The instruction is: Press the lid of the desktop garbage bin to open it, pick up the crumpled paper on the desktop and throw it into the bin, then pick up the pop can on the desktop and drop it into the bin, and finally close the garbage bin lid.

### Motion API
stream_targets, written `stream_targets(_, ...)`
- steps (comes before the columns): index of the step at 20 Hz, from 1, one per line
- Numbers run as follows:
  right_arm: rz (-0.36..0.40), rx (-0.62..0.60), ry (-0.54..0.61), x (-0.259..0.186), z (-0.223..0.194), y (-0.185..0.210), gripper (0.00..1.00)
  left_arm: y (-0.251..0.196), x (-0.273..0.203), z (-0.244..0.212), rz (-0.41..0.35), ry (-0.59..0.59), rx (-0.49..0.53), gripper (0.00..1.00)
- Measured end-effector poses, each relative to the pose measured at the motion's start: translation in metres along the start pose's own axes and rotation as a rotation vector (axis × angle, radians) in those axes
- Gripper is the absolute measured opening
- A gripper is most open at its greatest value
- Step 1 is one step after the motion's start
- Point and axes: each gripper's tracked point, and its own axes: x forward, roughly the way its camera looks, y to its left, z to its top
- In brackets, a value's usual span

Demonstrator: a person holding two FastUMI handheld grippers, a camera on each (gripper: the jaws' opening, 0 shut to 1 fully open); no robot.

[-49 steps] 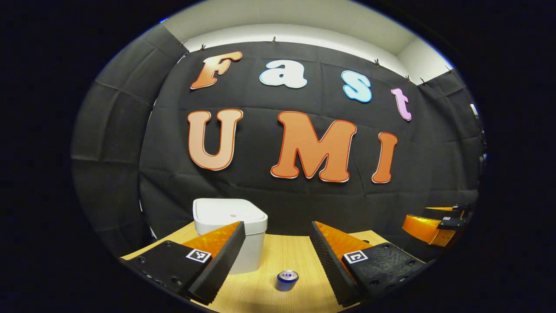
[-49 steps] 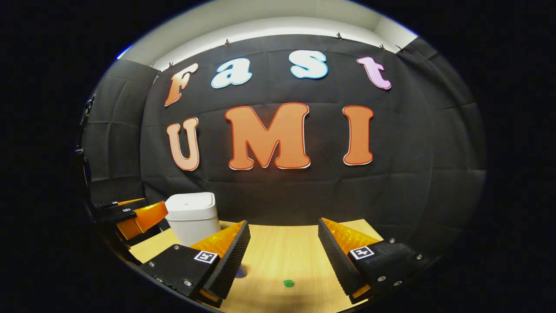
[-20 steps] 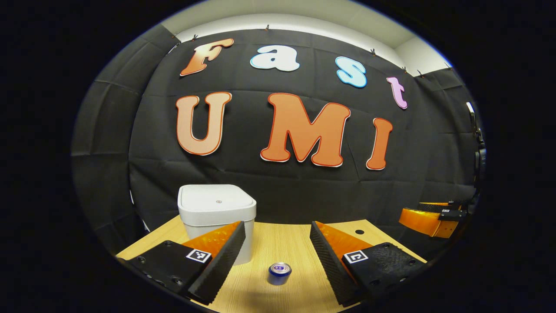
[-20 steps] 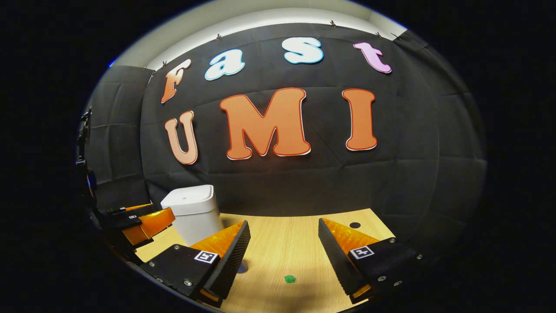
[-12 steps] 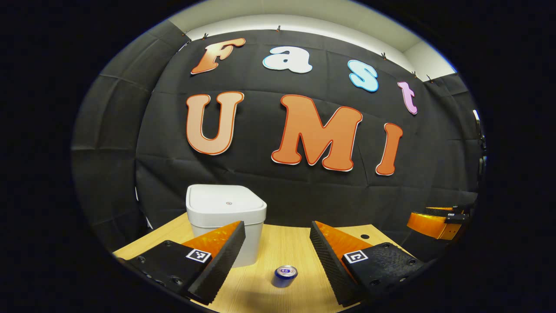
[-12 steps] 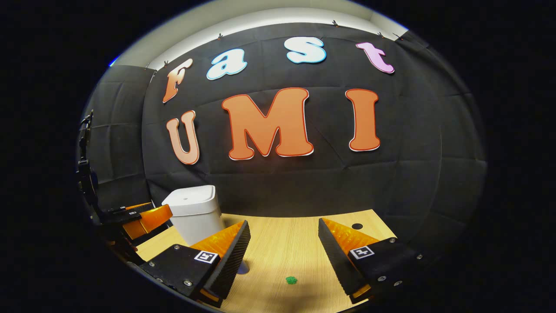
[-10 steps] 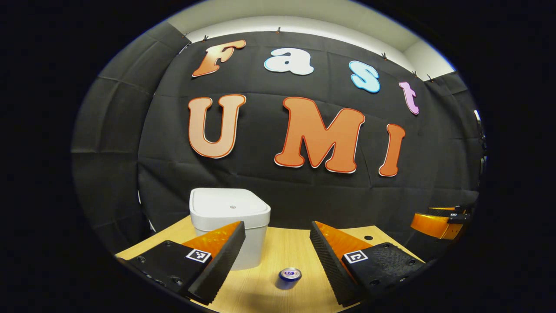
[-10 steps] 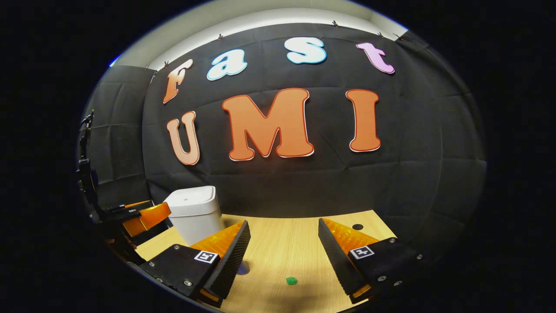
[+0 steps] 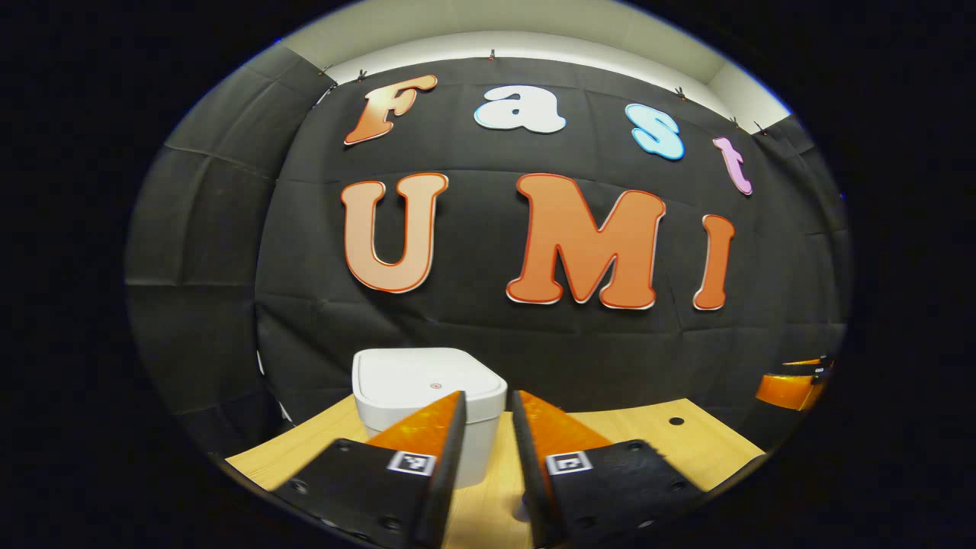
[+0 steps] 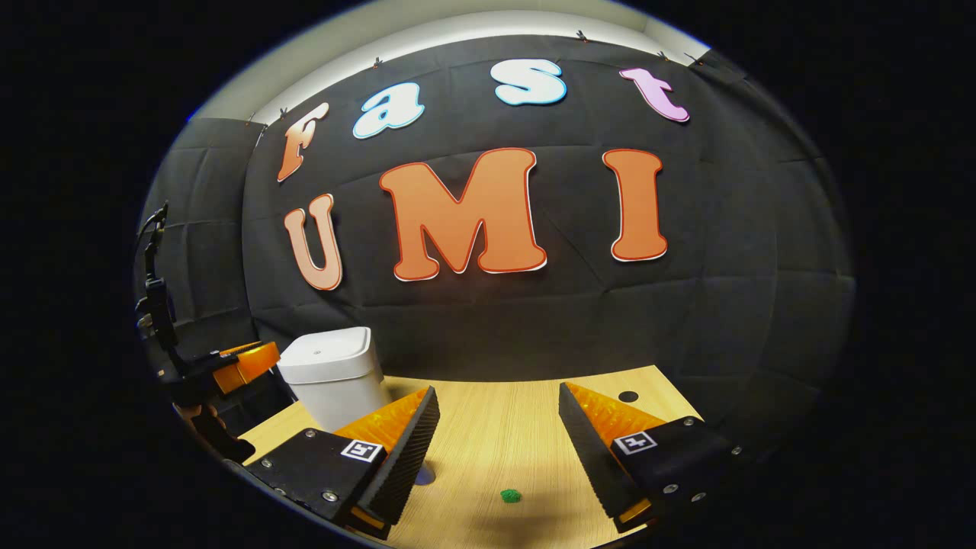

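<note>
The white garbage bin (image 9: 427, 377) stands at the table's back left with its lid down, also seen in the right gripper view (image 10: 328, 358). My left gripper (image 9: 488, 400) points at it from the front, its jaws narrowed to a slim gap with nothing between them; it is also visible from the side (image 10: 248, 366). A small green crumpled paper (image 10: 511, 496) lies on the table between the fingers of my right gripper (image 10: 496, 396), which is wide open. A sliver of the blue pop can (image 10: 423, 474) peeks out beside its left finger.
The wooden table (image 10: 496, 435) has a small round hole (image 10: 627, 396) near its back right. Black cloth walls close the booth behind and to the sides. My right gripper's finger (image 9: 789, 385) shows at the far right of the left gripper view.
My left gripper's fingers have drawn close together and the view has swung right, so the bin sits centred behind them and the can has gone behind the fingers. The right gripper has barely moved.
</note>
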Motion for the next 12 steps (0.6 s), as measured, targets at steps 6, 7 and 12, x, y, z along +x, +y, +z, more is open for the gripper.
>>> stream_targets(6,-0.011,0.024,0.014,0.008,-0.004,-0.009,0.94,0.045,0.079,-0.004,0.080,0.006,0.120,0.00)
stream_targets(7,-0.010,0.026,0.019,0.008,-0.005,-0.009,0.94,0.053,0.094,-0.013,0.098,0.024,0.121,0.00)
stream_targets(12,-0.025,0.012,0.027,0.012,-0.004,-0.016,0.94,0.074,0.125,-0.055,0.132,0.132,0.069,0.00)
